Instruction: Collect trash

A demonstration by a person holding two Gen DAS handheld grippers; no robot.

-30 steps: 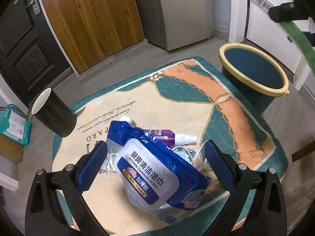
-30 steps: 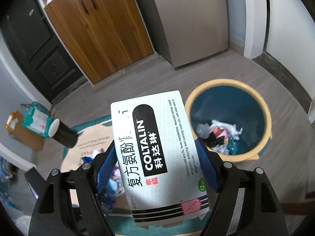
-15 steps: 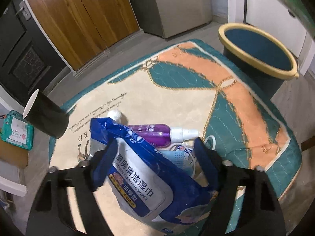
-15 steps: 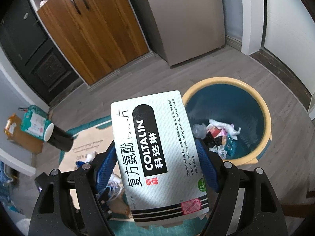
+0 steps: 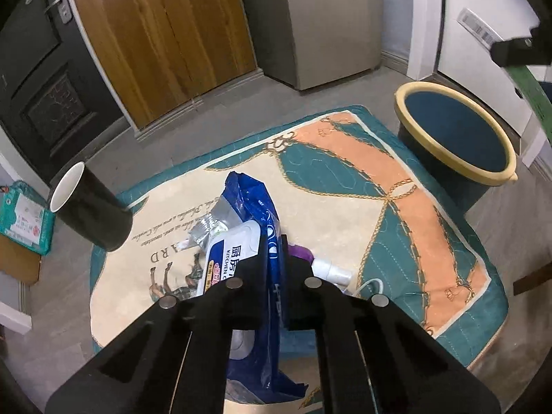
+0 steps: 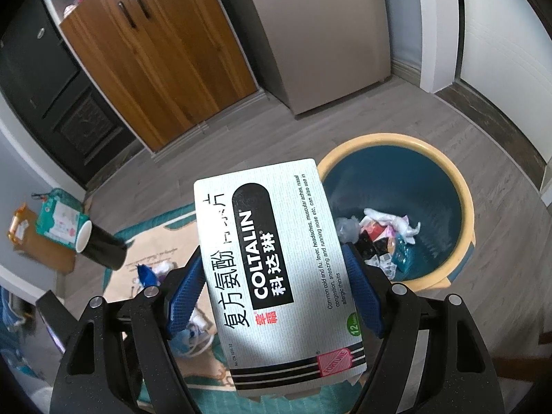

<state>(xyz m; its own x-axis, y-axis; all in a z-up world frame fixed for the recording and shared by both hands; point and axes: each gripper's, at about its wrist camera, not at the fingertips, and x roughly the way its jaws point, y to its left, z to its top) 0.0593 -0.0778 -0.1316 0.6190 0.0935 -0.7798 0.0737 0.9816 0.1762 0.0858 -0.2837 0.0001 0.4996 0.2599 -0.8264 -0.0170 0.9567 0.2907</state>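
My left gripper (image 5: 272, 272) is shut on a blue pack of kitchen cleaning wipes (image 5: 252, 220) and holds it up off the rug (image 5: 345, 186). A purple spray bottle (image 5: 324, 265) lies on the rug just right of the fingers. My right gripper (image 6: 276, 296) is shut on a white Coltalin medicine box (image 6: 272, 252), held above the floor just left of the blue bin with a yellow rim (image 6: 462, 214). The bin holds crumpled trash (image 6: 383, 238). The bin also shows at the right of the left wrist view (image 5: 455, 134).
A black cup (image 5: 89, 214) lies on its side at the rug's left edge. A teal packet (image 5: 24, 217) sits on cardboard on the floor at far left. Wooden cabinet doors (image 5: 165, 41) and a grey fridge (image 5: 331, 20) stand behind.
My left gripper has closed on the wipes pack and lifted it, turning it edge-on. My right gripper has carried the medicine box a little closer to the bin.
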